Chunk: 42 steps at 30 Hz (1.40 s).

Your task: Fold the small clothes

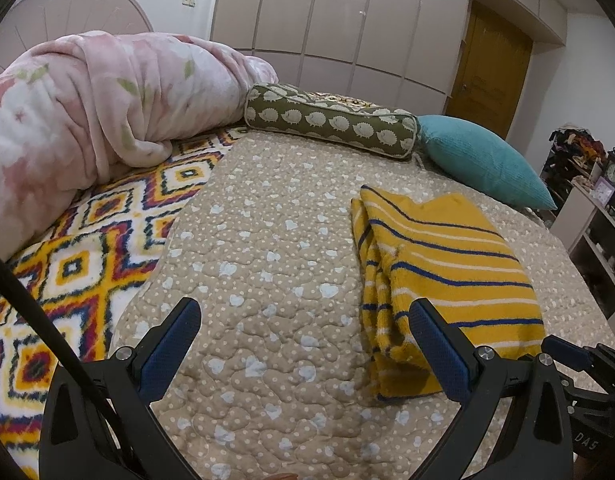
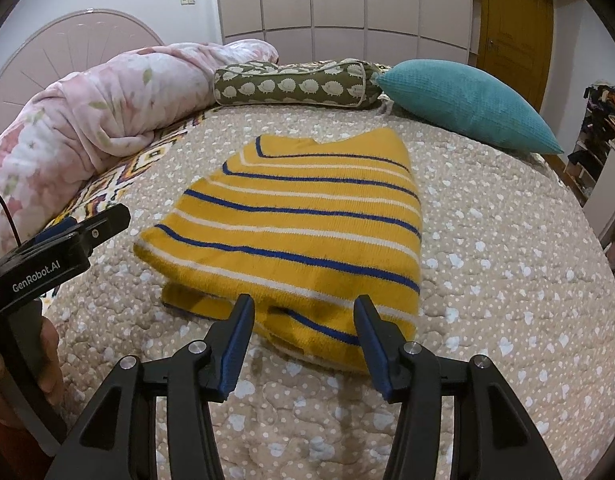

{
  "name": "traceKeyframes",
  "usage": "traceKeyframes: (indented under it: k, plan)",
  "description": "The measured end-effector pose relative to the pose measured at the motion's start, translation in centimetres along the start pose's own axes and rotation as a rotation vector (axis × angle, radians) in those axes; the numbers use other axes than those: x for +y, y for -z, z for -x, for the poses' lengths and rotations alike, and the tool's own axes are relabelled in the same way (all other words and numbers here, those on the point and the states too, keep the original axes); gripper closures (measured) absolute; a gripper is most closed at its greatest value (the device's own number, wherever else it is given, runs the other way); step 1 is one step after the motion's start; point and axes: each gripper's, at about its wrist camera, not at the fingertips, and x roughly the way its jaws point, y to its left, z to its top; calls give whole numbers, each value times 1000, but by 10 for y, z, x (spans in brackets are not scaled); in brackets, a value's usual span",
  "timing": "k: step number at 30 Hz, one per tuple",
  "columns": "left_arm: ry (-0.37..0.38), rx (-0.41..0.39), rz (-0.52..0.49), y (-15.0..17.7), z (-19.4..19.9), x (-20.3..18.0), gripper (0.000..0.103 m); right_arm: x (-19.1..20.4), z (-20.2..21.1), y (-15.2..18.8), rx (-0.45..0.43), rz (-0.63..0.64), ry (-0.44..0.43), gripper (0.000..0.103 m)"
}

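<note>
A yellow knit sweater with blue and white stripes lies folded on the beige quilt; it also shows in the left wrist view at the right. My right gripper is open and empty, its fingers just over the sweater's near edge. My left gripper is open and empty above bare quilt, to the left of the sweater. The left gripper also shows at the left edge of the right wrist view.
A rolled pink blanket, a green hedgehog-print bolster and a teal pillow lie along the far side of the bed. A patterned orange blanket lies at the left. Shelves stand at the right.
</note>
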Motion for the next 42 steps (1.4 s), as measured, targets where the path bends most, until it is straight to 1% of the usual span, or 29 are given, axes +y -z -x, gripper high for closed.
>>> traceKeyframes:
  k: [7,12,15,19,22,24,25,26,27,28,29,30,32,34,36,39,42]
  plan:
    - [34,27,-3,2,-4,-2,0,-1,-2,2,7,-10,5,45]
    - [30,36,-7,2,-5,-3,0,-5,-3,1,5,-12,4,45]
    - [26,43,-6,2,-7,-2,0,-6,2,-1,-15,-18,5,45]
    - [25,52,-3,3,-9,-2,0,-9,19,-14,-89,-21,12,45]
    - [19,53,-4,4,-10,-2,0,-8,18,-31,-108,3,30,45]
    - [18,53,-5,4,-11,-2,0,-9,10,-42,-107,5,23,45]
    - [14,54,-6,4,-12,-2,0,-10,2,-47,-100,2,12,51]
    - [11,55,-7,4,-12,-2,0,-13,-9,-51,-85,-11,3,67]
    - [8,56,-8,4,-13,-2,0,-16,-21,-52,-56,-30,-4,73]
    - [6,56,-7,4,-13,-1,0,-21,-36,-50,-6,-58,-17,77]
    - [6,56,-3,4,-13,0,0,-28,-52,-45,50,-97,-38,77]
    - [7,55,1,3,-13,0,0,-33,-60,-39,62,-122,-51,77]
    - [9,55,11,2,-12,2,0,-32,-59,-34,41,-102,-49,77]
    - [12,56,17,2,-12,4,0,-26,-53,-39,49,-60,-31,77]
    - [9,53,14,2,-11,3,0,-25,-49,-52,28,-40,-42,77]
    - [-2,55,-2,2,-13,3,0,-35,-55,-78,6,-58,-17,77]
    - [-12,54,-12,2,-14,1,0,-52,-89,-105,63,-115,-12,77]
